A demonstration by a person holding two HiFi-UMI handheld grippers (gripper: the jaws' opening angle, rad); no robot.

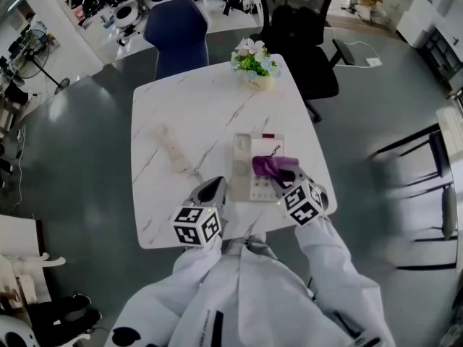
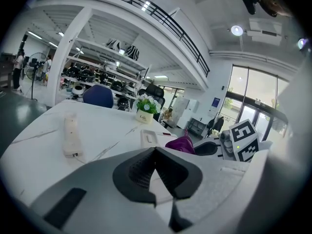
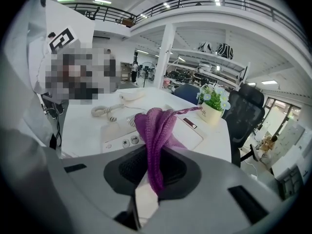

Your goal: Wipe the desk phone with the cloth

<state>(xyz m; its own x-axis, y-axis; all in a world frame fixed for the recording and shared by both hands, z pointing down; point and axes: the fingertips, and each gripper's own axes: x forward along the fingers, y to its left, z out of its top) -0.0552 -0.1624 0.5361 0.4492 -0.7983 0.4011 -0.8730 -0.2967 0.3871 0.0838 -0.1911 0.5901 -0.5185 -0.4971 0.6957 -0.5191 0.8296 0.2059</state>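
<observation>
The left gripper (image 2: pixel 156 151) has its jaws together with nothing between them, at the near edge of the white marble surface (image 1: pixel 155 201), just left of the desk phone (image 1: pixel 248 173). The right gripper (image 3: pixel 155 155) is clamped on the purple cloth (image 3: pixel 155 123), which sits over the phone's right half. Farther left lies the handset (image 1: pixel 172 150). A flower pot (image 1: pixel 253 65) stands at the far edge.

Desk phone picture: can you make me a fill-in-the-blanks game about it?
1. The right gripper is shut on a cloth whose colour is ____.
2. In the head view, the handset lies on the table to the ____ of the desk phone.
3. The pot at the table's far edge holds ____.
4. The left gripper holds ____.

Missing words: purple; left; flowers; nothing.
</observation>
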